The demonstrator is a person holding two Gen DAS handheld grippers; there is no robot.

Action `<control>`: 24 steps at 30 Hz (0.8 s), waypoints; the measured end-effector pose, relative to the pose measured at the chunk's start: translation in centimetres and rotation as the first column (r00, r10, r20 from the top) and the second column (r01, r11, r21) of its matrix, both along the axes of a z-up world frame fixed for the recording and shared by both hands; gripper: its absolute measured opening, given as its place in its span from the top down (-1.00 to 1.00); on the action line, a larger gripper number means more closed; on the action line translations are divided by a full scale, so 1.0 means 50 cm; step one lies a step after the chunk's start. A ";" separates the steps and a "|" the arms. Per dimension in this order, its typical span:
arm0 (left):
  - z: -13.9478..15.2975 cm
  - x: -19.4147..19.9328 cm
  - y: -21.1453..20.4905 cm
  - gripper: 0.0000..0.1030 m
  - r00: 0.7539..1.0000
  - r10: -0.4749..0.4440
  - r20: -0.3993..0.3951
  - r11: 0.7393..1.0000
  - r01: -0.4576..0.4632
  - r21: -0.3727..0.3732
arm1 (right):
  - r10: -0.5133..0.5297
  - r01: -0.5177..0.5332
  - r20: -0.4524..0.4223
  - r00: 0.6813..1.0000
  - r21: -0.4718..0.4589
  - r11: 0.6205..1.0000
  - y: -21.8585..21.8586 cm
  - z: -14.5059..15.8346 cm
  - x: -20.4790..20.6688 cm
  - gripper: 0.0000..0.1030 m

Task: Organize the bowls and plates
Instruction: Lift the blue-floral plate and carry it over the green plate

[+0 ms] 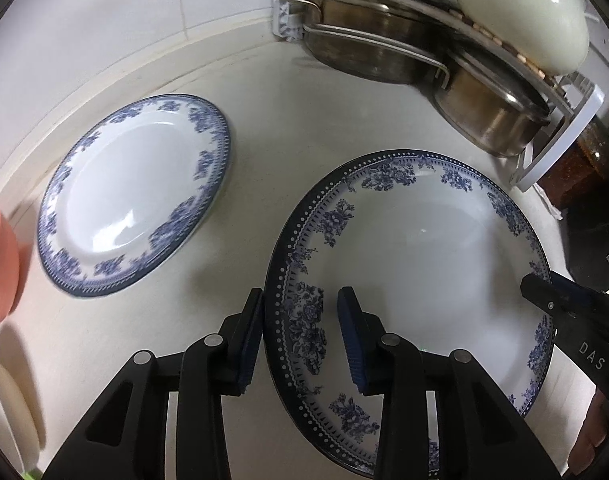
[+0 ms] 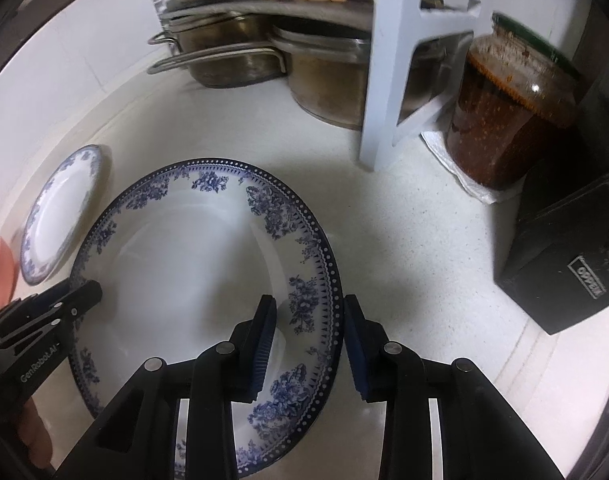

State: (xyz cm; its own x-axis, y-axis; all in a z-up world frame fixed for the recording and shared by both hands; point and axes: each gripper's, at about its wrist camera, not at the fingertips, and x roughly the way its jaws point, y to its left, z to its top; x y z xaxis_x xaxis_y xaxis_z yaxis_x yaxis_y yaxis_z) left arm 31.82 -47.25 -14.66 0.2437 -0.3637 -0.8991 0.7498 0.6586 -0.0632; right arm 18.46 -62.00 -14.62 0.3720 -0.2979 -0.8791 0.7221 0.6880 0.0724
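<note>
Straddling big plate (image 1: 416,264) rim, both claws

a home kitchen: steel pots (image 2: 232,56) under a white rack (image 2: 396,80), a sauce jar (image 2: 504,120), patterned plates (image 1: 136,196) on a pale surface (image 2: 404,240).

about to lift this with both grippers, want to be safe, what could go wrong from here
1. Both the left gripper and the right gripper straddle only the thin rim of the large blue-floral white plate, jaws still open; a shallow bite on glazed ceramic could slip.
2. Uneven closing could tip or push it sideways.
3. The stacked steel pots and white rack leg stand close behind; a forward swing might knock them.
</note>
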 end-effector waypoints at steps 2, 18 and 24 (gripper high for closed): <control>0.011 -0.002 0.020 0.28 1.000 0.012 0.000 1.000 -0.012 -0.011 | 0.010 -0.010 0.006 1.000 -0.014 1.000 0.015 0.015 0.001 0.32; 0.109 -0.014 0.243 0.28 0.983 0.164 0.081 0.984 -0.157 -0.081 | 0.181 -0.177 0.054 0.982 -0.083 0.981 0.186 0.102 0.013 0.32; 0.134 -0.016 0.330 0.28 0.967 0.237 0.092 0.969 -0.228 -0.098 | 0.250 -0.243 0.065 0.966 -0.105 0.964 0.257 0.130 0.026 0.32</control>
State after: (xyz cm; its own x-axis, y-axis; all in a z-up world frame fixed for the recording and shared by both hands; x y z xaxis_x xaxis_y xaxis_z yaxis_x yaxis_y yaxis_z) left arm 31.02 -30.73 -7.96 0.4198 -0.3610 -0.8327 0.5823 0.8109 -0.0580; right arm 19.78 -49.14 -8.14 0.5097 -0.2697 -0.8170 0.5240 0.8504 0.0462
